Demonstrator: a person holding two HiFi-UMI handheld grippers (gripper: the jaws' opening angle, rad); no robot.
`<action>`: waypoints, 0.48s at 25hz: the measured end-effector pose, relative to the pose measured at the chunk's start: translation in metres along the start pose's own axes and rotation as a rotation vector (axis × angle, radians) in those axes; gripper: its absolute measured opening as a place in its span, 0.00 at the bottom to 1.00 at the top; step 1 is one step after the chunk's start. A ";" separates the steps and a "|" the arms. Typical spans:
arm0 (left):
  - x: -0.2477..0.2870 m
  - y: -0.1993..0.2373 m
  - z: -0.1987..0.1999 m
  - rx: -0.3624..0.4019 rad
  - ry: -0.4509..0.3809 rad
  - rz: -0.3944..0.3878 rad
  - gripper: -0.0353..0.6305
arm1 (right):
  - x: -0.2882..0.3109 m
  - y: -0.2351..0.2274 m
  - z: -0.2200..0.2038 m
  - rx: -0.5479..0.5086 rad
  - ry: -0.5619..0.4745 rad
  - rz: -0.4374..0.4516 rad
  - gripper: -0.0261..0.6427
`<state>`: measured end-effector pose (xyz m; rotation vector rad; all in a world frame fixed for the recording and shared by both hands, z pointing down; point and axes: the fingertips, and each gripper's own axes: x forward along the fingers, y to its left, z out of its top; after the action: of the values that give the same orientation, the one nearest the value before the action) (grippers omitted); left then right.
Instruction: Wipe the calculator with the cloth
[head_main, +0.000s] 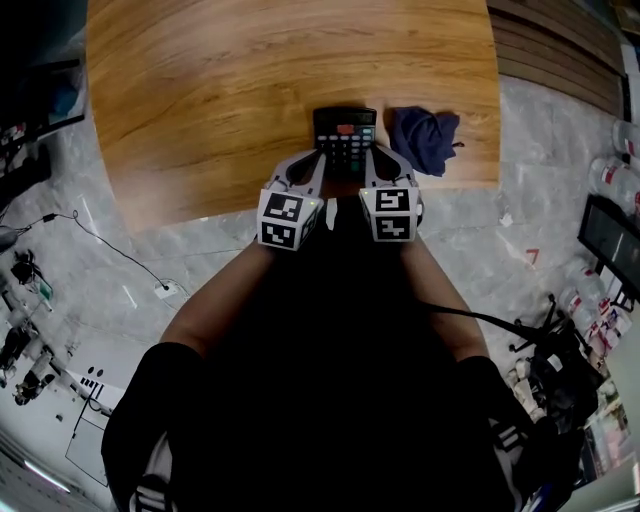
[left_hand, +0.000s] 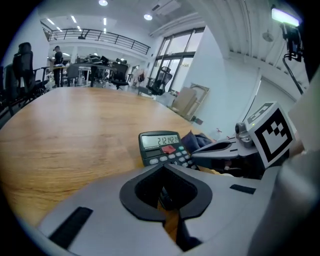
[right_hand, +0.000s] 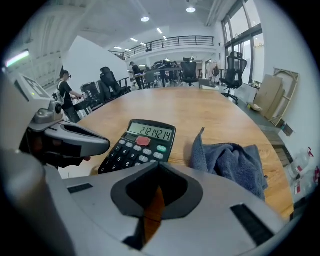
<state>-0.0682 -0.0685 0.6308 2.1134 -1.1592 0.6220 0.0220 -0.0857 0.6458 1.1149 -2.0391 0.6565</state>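
Note:
A black calculator (head_main: 344, 140) with a lit display lies near the front edge of the wooden table (head_main: 200, 110). A crumpled dark blue cloth (head_main: 424, 138) sits just right of it. My left gripper (head_main: 316, 160) is shut and empty, its tips at the calculator's near left corner. My right gripper (head_main: 374, 158) is shut and empty, at the near right corner, between calculator and cloth. In the left gripper view the calculator (left_hand: 162, 147) lies just beyond the closed jaws, with the cloth (left_hand: 198, 140) behind it. In the right gripper view the calculator (right_hand: 142, 145) is ahead left and the cloth (right_hand: 231, 162) ahead right.
The person's arms reach over the table's front edge (head_main: 230, 210). Cables and gear lie on the marble floor (head_main: 130, 270) to the left, and bottles (head_main: 612, 180) stand at the right. Office chairs (right_hand: 232, 70) line the far end of the table.

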 end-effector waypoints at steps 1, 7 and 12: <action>-0.001 0.002 -0.001 -0.011 0.005 0.005 0.05 | 0.000 -0.001 0.001 0.007 0.002 0.000 0.06; -0.015 0.013 0.007 -0.152 -0.046 -0.041 0.16 | 0.001 -0.008 -0.003 0.074 0.022 -0.003 0.06; -0.017 0.014 0.011 -0.213 -0.027 -0.124 0.26 | -0.001 -0.010 -0.002 0.060 0.019 0.011 0.06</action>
<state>-0.0876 -0.0729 0.6160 1.9993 -1.0499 0.3957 0.0313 -0.0888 0.6474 1.1284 -2.0230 0.7355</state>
